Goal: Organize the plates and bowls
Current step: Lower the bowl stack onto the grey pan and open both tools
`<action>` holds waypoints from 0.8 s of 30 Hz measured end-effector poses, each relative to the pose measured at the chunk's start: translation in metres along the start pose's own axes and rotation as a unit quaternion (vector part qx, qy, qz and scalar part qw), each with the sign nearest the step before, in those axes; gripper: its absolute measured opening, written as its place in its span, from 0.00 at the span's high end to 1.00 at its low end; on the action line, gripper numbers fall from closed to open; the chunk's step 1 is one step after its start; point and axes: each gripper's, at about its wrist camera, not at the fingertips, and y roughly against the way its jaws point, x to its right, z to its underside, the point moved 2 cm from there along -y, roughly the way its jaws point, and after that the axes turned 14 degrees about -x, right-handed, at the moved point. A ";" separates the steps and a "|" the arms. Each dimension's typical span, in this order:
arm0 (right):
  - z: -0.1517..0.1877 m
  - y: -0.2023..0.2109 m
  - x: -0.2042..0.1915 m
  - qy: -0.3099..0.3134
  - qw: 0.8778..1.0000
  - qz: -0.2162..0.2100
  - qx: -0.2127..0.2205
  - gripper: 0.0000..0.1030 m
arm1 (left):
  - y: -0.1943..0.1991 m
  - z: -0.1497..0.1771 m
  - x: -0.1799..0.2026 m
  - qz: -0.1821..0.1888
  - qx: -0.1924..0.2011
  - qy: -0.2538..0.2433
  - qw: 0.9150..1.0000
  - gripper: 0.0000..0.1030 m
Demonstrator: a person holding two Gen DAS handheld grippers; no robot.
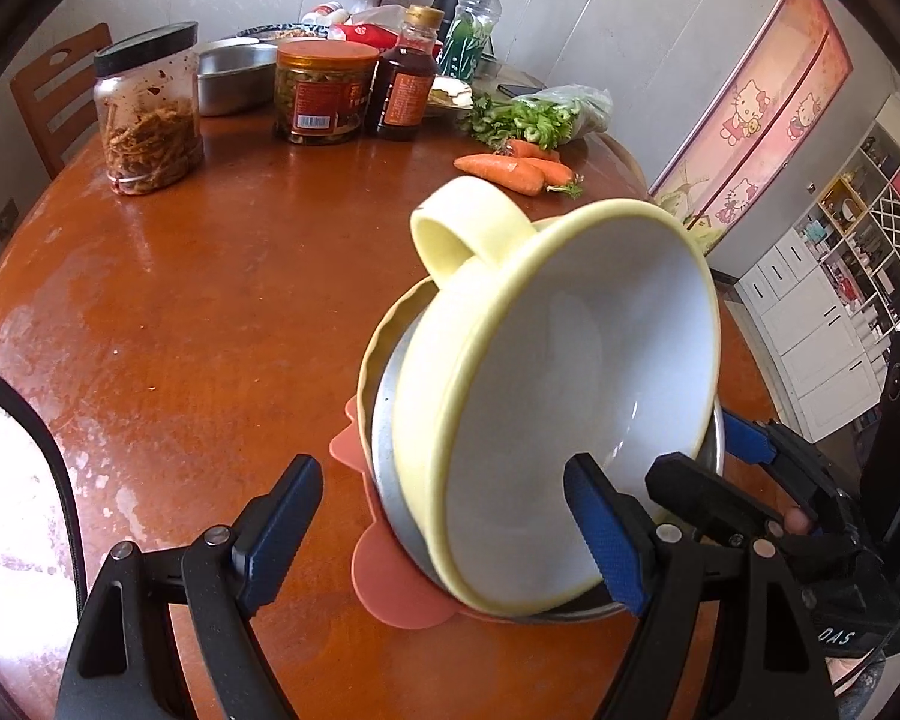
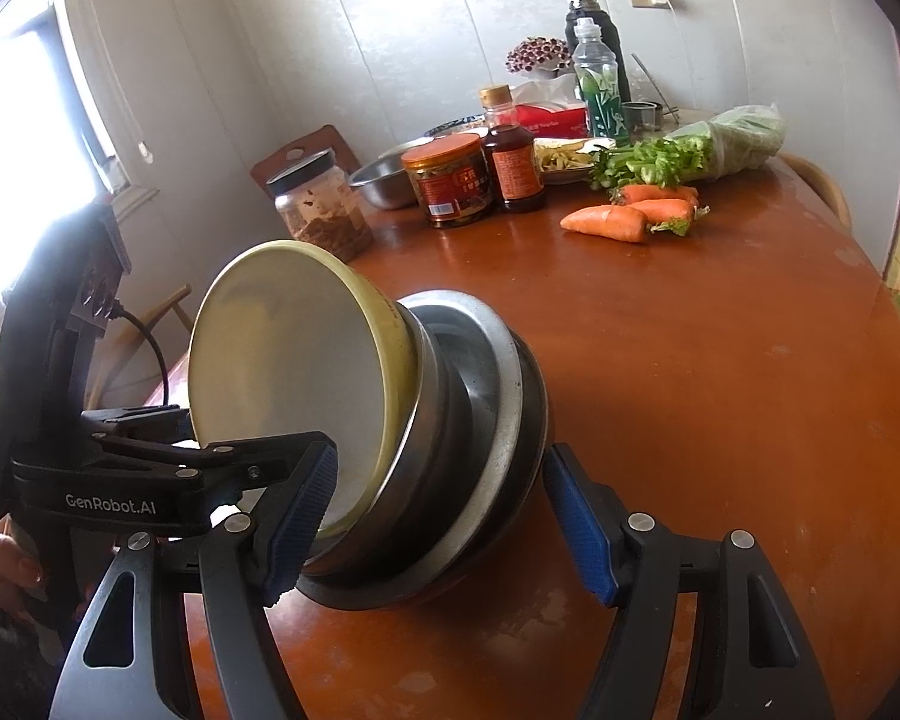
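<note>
Left of the steel bowl [image 1: 384, 420]: left gripper [image 1: 444, 468], jaws wide, gripping nothing; one finger well apart, the other reaching inside the low rim of the yellow bowl [image 1: 570, 360]. Inside the steel bowl: yellow bowl, tilted, not seated flat, mouth turned toward the left gripper. Right of the steel bowl: right gripper [image 2: 444, 453], jaws medium wide, astride its sides; pressing or only near, impossible to tell. Probably nearer to the yellow rim: the left one.
</note>
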 end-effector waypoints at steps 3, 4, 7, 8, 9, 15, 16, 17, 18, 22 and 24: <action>0.002 0.004 -0.001 -0.003 1.000 -0.003 0.003 0.29 | 0.006 0.005 -0.002 0.009 0.007 0.005 1.000 0.20; 0.002 0.005 -0.001 -0.005 1.000 -0.004 0.004 0.29 | 0.009 0.007 -0.003 0.011 0.011 0.006 1.000 0.20; 0.005 0.011 -0.001 -0.011 1.000 -0.003 0.009 0.29 | 0.019 0.013 -0.005 0.008 0.023 0.009 1.000 0.20; 0.007 0.013 -0.001 -0.014 1.000 -0.004 0.011 0.29 | 0.021 0.015 -0.006 0.006 0.026 0.010 1.000 0.20; 0.008 0.016 -0.001 -0.017 1.000 -0.005 0.013 0.29 | 0.025 0.018 -0.006 0.003 0.030 0.010 0.999 0.20; 0.027 0.038 -0.011 -0.011 0.999 0.018 0.041 0.27 | 0.044 0.046 -0.003 -0.031 0.062 0.012 0.997 0.20; 0.031 0.042 -0.013 -0.009 0.999 0.024 0.046 0.27 | 0.046 0.052 -0.002 -0.037 0.068 0.013 0.997 0.20; 0.036 0.046 -0.015 -0.008 0.998 0.029 0.052 0.26 | 0.048 0.059 -0.001 -0.044 0.074 0.014 0.996 0.20; 0.040 0.048 -0.016 -0.007 0.998 0.033 0.057 0.25 | 0.050 0.066 0.001 -0.049 0.080 0.013 0.996 0.20; 0.063 0.053 -0.021 0.000 0.997 0.049 0.062 0.24 | 0.051 0.095 0.011 -0.068 0.092 0.003 0.993 0.19; 0.073 0.051 -0.021 0.000 0.997 0.057 0.056 0.24 | 0.050 0.110 0.016 -0.076 0.098 0.001 0.992 0.19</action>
